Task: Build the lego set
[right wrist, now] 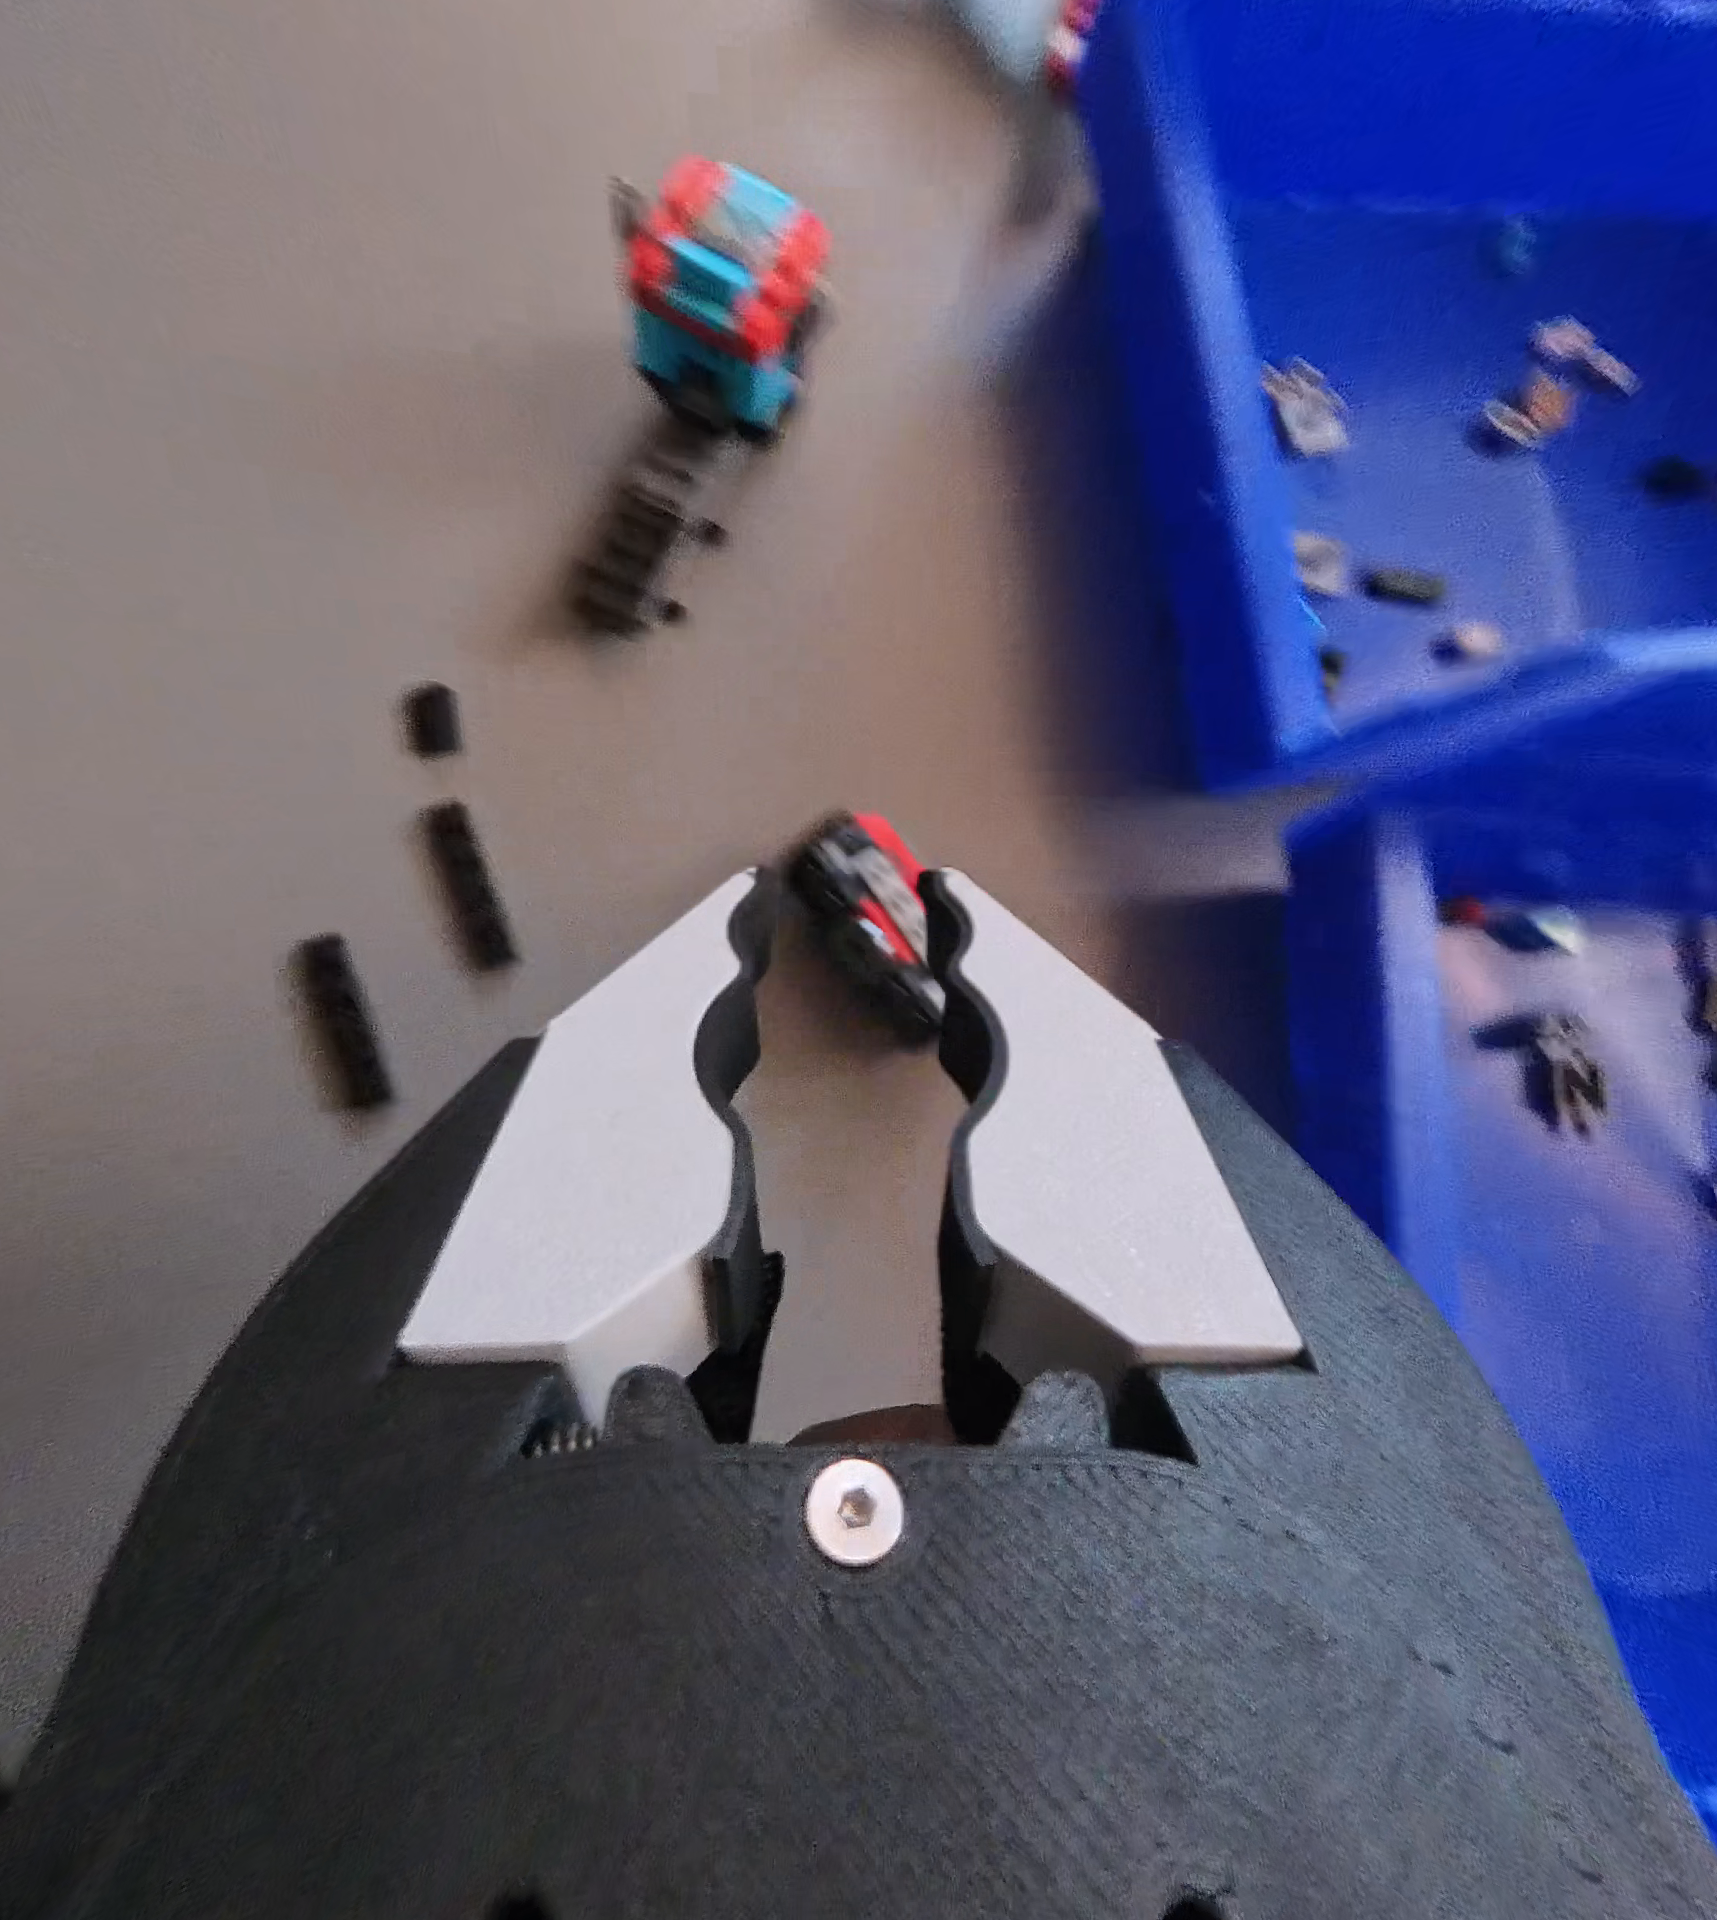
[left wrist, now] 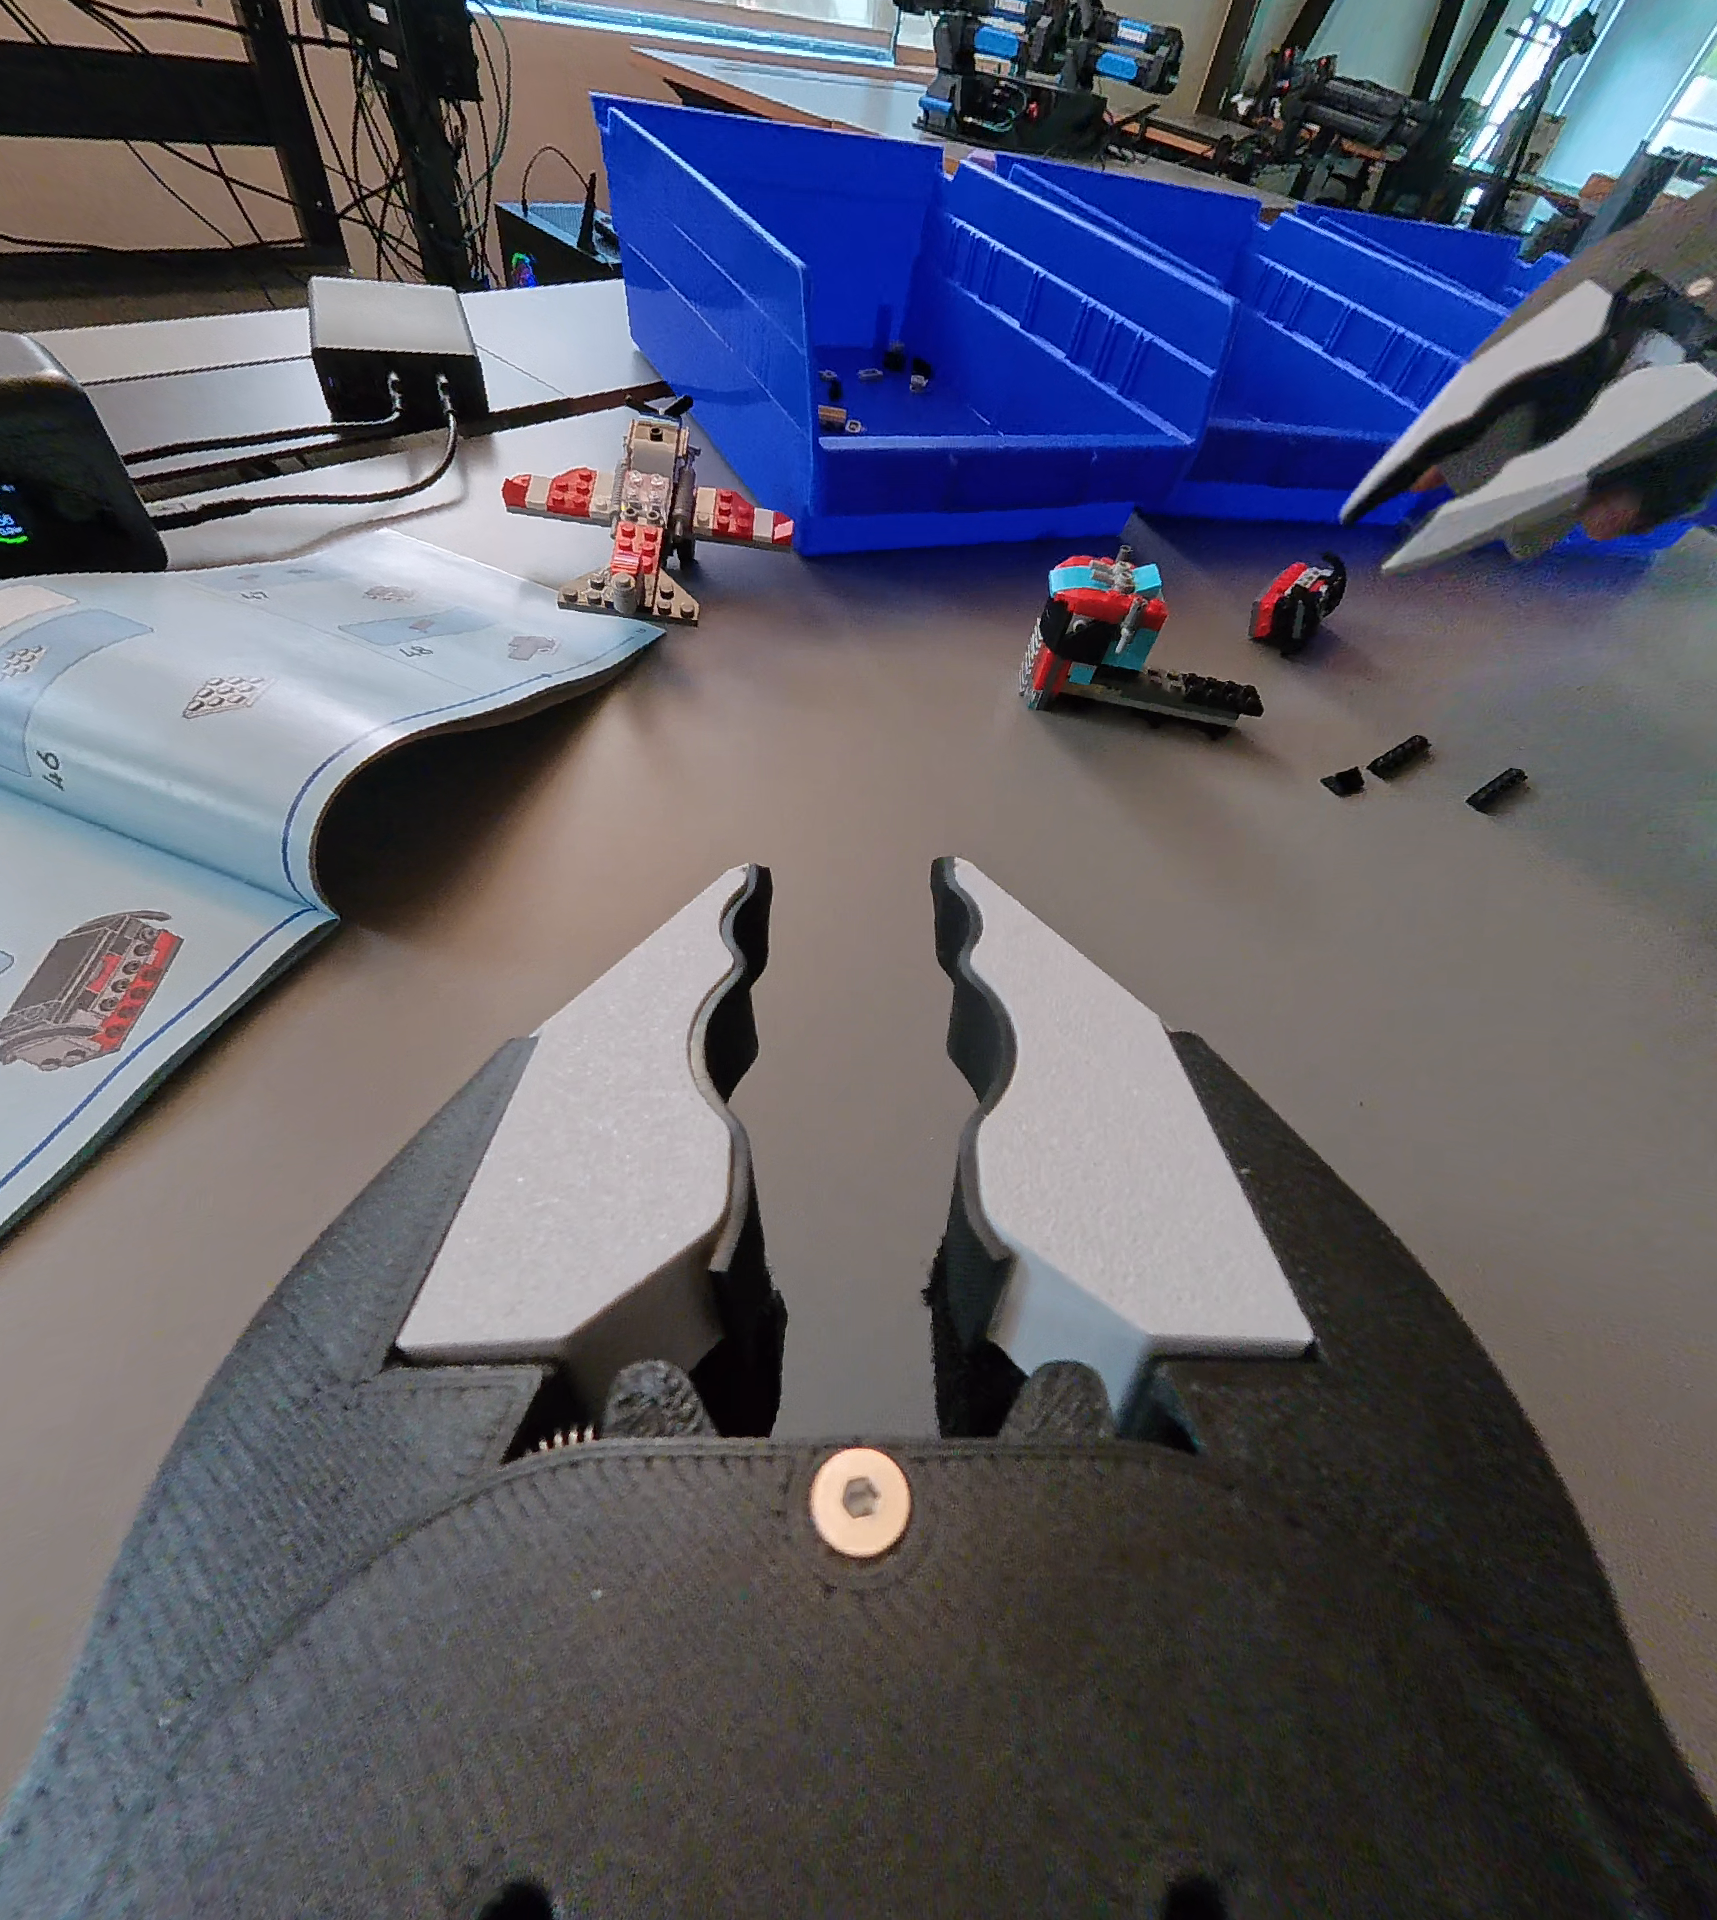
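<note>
Hovering with jaws apart over the red-and-black toy piece point(right wrist: 869, 935) beside the blue bins point(right wrist: 1456, 312), the right gripper point(right wrist: 849, 883) holds nothing, while the left gripper point(left wrist: 849, 883) waits, jaws apart, above the desk point(left wrist: 833, 748).

The small red-and-black brick assembly point(right wrist: 869, 935) lay on the grey table point(left wrist: 833, 748), just in front of the blue bins point(left wrist: 989, 457). It appeared between the spread fingers of the right gripper point(right wrist: 849, 883), which stood above it; a clear gap showed on its left side. In the left wrist view the assembly point(left wrist: 1295, 608) sat apart from that gripper point(left wrist: 1368, 535), to the right of the red-and-teal brick vehicle point(left wrist: 1103, 634).
</note>
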